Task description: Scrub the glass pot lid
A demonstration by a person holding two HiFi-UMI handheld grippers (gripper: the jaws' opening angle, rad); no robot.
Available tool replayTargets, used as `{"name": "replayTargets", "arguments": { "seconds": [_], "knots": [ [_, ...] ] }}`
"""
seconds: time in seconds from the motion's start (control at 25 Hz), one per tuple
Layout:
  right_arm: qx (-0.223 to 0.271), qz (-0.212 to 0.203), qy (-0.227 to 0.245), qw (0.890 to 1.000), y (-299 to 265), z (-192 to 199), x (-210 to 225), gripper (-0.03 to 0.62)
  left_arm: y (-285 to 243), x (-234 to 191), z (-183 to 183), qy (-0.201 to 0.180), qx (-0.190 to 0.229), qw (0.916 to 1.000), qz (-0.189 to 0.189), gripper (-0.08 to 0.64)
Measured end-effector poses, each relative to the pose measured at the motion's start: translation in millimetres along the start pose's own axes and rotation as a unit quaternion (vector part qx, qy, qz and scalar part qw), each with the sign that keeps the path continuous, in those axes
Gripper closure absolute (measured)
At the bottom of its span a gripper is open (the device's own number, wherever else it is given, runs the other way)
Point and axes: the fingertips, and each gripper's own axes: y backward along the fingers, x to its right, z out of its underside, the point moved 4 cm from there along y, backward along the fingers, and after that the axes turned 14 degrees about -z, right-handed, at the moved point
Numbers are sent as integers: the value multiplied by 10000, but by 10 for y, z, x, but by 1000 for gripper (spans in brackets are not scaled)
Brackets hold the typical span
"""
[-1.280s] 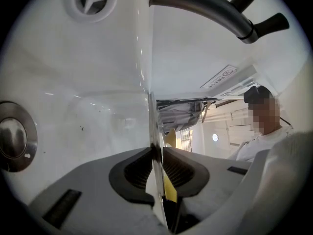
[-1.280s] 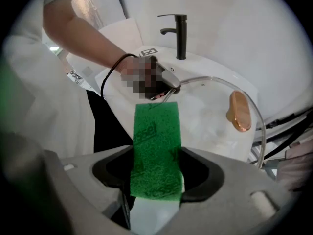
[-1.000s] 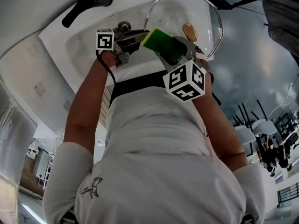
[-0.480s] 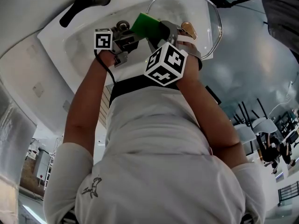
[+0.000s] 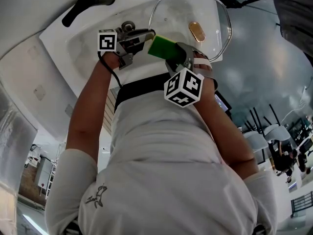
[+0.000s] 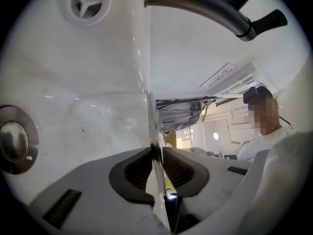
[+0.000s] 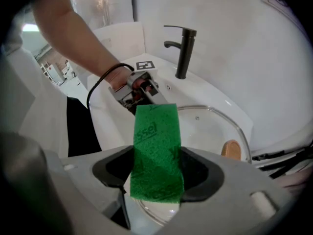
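Observation:
The round glass pot lid [image 5: 182,12] with a tan knob [image 5: 197,31] stands tilted over the white sink. My left gripper [image 5: 141,35] is shut on its metal rim at the left; in the left gripper view the rim [image 6: 152,126] runs edge-on between the pads. My right gripper [image 5: 170,54] is shut on a green scrub sponge [image 5: 160,46], which sits at the lid's lower left edge, just right of the left jaws. From the right gripper view the sponge [image 7: 156,146] sticks out over the glass [image 7: 212,129], with the left gripper [image 7: 143,89] beyond it.
The white sink basin [image 5: 73,50] lies under the lid, with its drain [image 6: 13,140] and overflow hole [image 6: 88,1]. A black faucet [image 5: 87,6] rises at the back of the sink. The person's torso and arms fill the lower head view.
The right gripper swept the sponge up and left across the lid, then came back down to the lid's lower left. The left gripper kept the rim still.

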Motion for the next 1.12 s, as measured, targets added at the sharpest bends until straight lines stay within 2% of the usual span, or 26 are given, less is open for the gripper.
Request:
{"name": "replayTargets", "arguments": {
  "seconds": [0.2,0.4,0.6,0.8,0.92,1.12],
  "knots": [
    [-178,-163,-8,9997,64,351,-180,305,4,7,4,6,-28,10000,-3,492],
    [-265,-354,-258,9987,164,708,-223,305,4,2,-2,-87,-35,9999,-92,492],
    [-391,-496,-615,9961,289,1082,-105,305,1,32,-14,-116,-95,9998,-119,492],
    [-640,-455,-995,9919,417,1516,67,304,-16,44,-7,-94,-73,9998,-128,492],
    [-586,-333,-1120,9914,534,1594,194,302,-11,56,-7,-36,-18,9999,-127,492],
    [-283,-205,-1082,9935,668,1449,353,302,-17,65,-12,22,32,9998,-213,486]
  ]
}}
